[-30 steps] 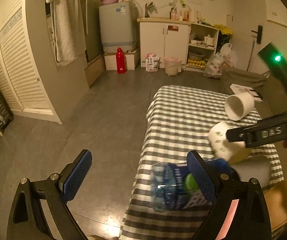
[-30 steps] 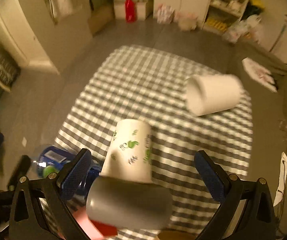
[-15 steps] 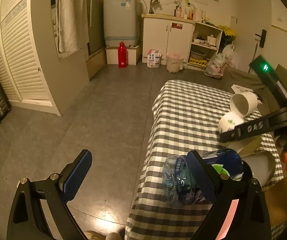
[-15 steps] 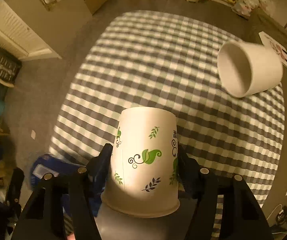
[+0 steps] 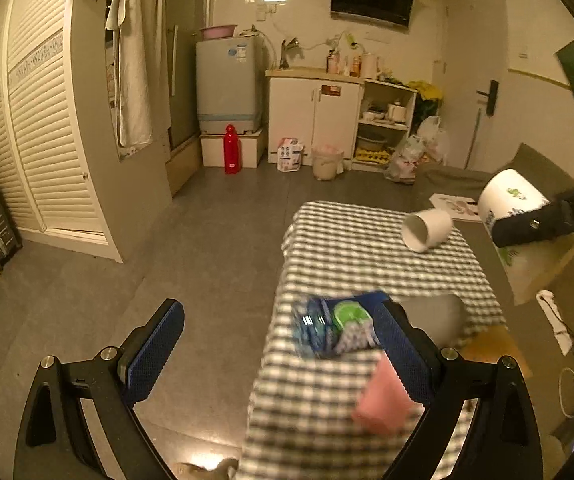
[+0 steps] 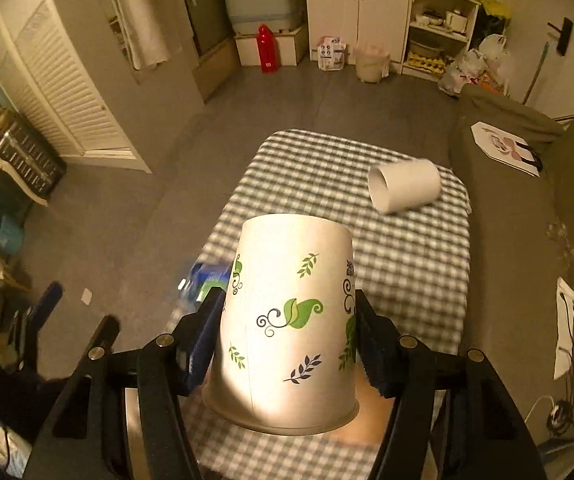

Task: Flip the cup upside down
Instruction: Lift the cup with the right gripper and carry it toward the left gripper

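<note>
My right gripper [image 6: 287,332] is shut on a white paper cup with green leaf prints [image 6: 287,312], held in the air above the checked table [image 6: 407,264]; its wide rim faces me. The same cup [image 5: 507,200] and right gripper [image 5: 543,220] show at the right of the left wrist view, lifted above the table. A plain white cup [image 6: 403,192] lies on its side at the table's far right; it also shows in the left wrist view [image 5: 427,230]. My left gripper [image 5: 279,344] is open and empty at the table's near left edge.
A blue plastic water bottle [image 5: 335,328] lies on the table near my left gripper. A pink object [image 5: 383,400] and a grey cylinder [image 5: 435,316] sit at the near end. A dark sofa [image 6: 527,200] stands right of the table. Open floor lies to the left.
My right gripper closed on the leaf-print cup and raised it off the table. The left gripper drew back and its view tilted up.
</note>
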The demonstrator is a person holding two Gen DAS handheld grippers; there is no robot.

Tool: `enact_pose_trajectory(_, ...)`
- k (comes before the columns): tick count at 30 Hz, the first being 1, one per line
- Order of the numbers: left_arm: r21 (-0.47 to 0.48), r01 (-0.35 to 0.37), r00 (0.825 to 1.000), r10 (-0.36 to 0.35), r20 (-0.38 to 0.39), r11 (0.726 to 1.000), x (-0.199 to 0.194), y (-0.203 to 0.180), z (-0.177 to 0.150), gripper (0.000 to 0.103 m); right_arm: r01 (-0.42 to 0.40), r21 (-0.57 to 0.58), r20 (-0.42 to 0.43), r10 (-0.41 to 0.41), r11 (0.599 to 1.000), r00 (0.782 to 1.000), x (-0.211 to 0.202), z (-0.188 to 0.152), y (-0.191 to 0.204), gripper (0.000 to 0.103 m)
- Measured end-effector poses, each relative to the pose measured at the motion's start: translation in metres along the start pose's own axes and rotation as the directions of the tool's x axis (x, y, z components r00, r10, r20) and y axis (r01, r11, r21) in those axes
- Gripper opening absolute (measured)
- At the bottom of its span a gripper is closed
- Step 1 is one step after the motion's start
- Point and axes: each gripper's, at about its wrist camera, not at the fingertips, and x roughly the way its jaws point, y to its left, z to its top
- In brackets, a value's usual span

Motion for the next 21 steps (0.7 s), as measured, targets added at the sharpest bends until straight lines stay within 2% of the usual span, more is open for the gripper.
enact_pose_trajectory(4,0.024,0.02,1.0,-0.02,0.011,1.0,-0.026,-0.003,-0.025,0.098,-0.012,0.014,0.005,0.011,1.0,1.0,-0.028,-0.056,0.011,0.061)
enact_pose_trajectory(9,0.034,0.027,0.999,-0.026,-0.031,0.999,-0.035,-0.004,-0.065,0.098,-0.032,0.093,-0.037,0.036,0.995,0.999,-0.013,-0.123,0.012,0.062)
enact_pose_trajectory(15,0.026,0.002,0.993,0.001,-0.114,1.0,-0.015,-0.001,-0.11,0.098,0.013,0.135,-0.099,0.001,0.991,0.995,0.035,-0.164,0.012,0.062)
enact_pose_trajectory(18,0.053,-0.009,0.988,0.017,-0.156,0.999,-0.003,-0.002,-0.124,0.098,0.085,0.116,-0.128,-0.07,0.99,0.989,0.061,-0.169,0.011,0.062)
enact_pose_trajectory(21,0.053,-0.009,0.985,0.018,-0.172,0.999,0.002,-0.001,-0.13,0.098,0.087,0.131,-0.153,-0.066,0.988,0.986,0.08,-0.172,0.007,0.062)
